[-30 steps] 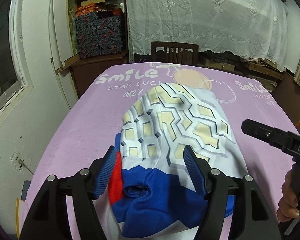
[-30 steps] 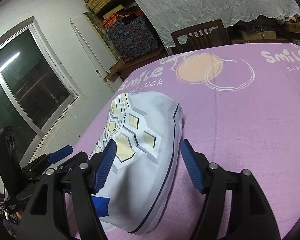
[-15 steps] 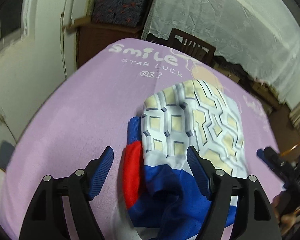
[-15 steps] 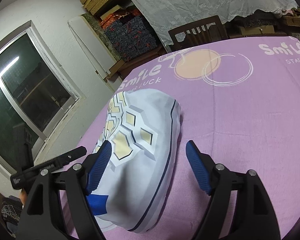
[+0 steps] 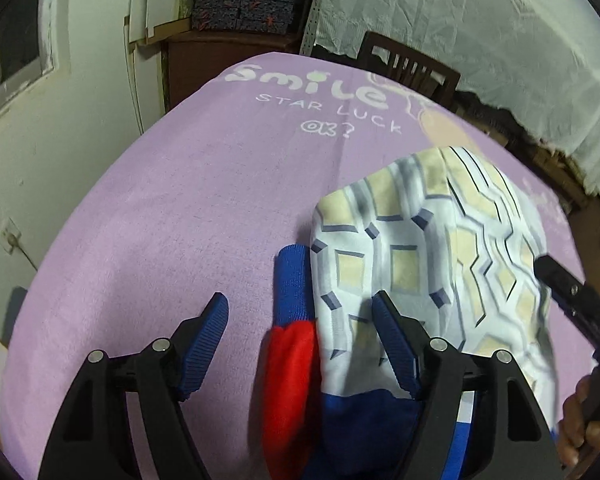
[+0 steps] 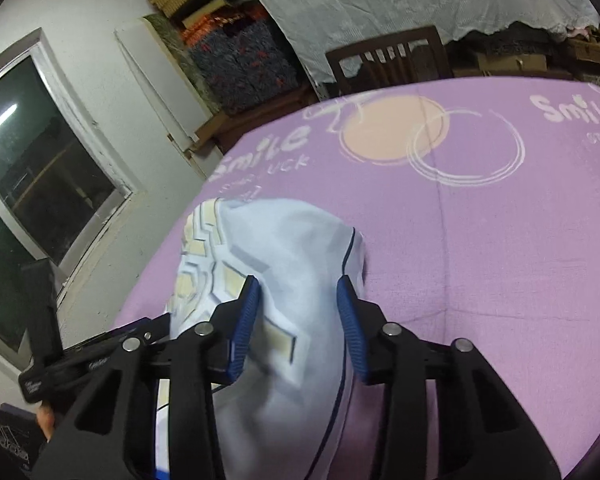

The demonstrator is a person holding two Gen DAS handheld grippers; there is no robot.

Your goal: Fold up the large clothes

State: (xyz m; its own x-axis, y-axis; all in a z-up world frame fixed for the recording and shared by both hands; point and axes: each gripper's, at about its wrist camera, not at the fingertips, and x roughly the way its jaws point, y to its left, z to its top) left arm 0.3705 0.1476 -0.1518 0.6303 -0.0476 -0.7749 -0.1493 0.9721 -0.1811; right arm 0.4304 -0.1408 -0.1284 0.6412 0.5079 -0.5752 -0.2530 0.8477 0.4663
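Shifted left since earlier, the left gripper point(image 5: 300, 312) gapes over the garment's point(image 5: 428, 264) edge, while the right gripper point(image 6: 298, 300), jaws just narrowing, straddles it unclamped.

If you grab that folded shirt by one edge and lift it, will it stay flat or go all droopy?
Probably droopy. The folded shirt lies in soft rounded humps with no stiff edges, so it likely sags and may unfold. It looks thin, so probably light. The purple cloth under it looks fuzzy, so the shirt may drag more than slide.
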